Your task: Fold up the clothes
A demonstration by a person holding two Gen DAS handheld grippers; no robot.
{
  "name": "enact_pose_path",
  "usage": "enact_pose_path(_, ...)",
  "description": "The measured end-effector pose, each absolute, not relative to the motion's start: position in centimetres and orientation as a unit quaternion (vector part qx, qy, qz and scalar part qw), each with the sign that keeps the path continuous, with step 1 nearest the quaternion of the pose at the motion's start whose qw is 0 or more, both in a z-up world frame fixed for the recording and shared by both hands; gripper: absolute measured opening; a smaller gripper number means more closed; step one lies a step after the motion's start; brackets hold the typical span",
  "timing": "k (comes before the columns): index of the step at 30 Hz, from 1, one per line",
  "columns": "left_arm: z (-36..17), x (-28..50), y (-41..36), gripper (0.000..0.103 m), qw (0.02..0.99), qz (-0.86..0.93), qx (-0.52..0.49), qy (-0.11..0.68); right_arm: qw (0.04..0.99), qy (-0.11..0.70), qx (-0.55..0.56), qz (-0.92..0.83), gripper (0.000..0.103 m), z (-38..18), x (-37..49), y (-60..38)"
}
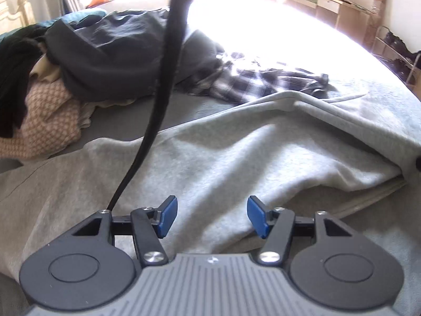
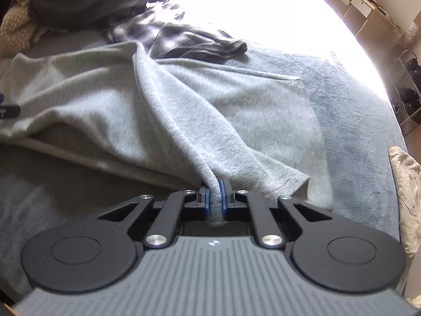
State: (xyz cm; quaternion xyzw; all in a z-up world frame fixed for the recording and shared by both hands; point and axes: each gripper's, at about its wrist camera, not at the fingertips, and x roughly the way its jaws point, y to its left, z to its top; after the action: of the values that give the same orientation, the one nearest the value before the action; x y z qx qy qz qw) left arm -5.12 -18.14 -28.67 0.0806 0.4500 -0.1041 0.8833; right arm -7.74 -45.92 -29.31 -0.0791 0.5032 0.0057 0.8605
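Both wrist cameras look down, close, onto the grey garment.

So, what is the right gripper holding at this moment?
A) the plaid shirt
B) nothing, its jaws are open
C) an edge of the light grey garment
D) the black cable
C: in the right wrist view the right gripper has its jaws shut on a bunched edge of the light grey garment.

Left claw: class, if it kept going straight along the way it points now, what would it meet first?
Most likely the light grey garment spread on the bed. The left claw is open and empty, angled down at that fabric; how far off it lies is unclear.
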Motion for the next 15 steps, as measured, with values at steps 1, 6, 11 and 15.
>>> enact_pose_path(1, -28.8, -5.1, -18.9, 0.06, 0.883, -0.115, 0.084, 0.448, 0.867, 0.495, -0.062, 0.005, 0.007, -28.0, -7.1, -46.9)
enact_pose_path(6, -29.4, -4.6, -21.9, 0.06, 0.88, -0.163, 0.096, 0.437, 0.884, 0.468, -0.008, -0.002, 0.007, -25.8, -1.9, -51.9)
enact_pose_path(11, -30.3, -3.9, -24.0, 0.061, 0.872, -0.198, 0.116, 0.432, 0.867, 0.497, 0.032, 0.004, 0.007, -28.6, 4.9, -56.0)
enact_pose_path(15, -31.2, -3.5, -25.0, 0.061, 0.863, -0.217, 0.135, 0.437, 0.853, 0.52, 0.037, 0.01, 0.007, -31.3, 9.3, -57.3)
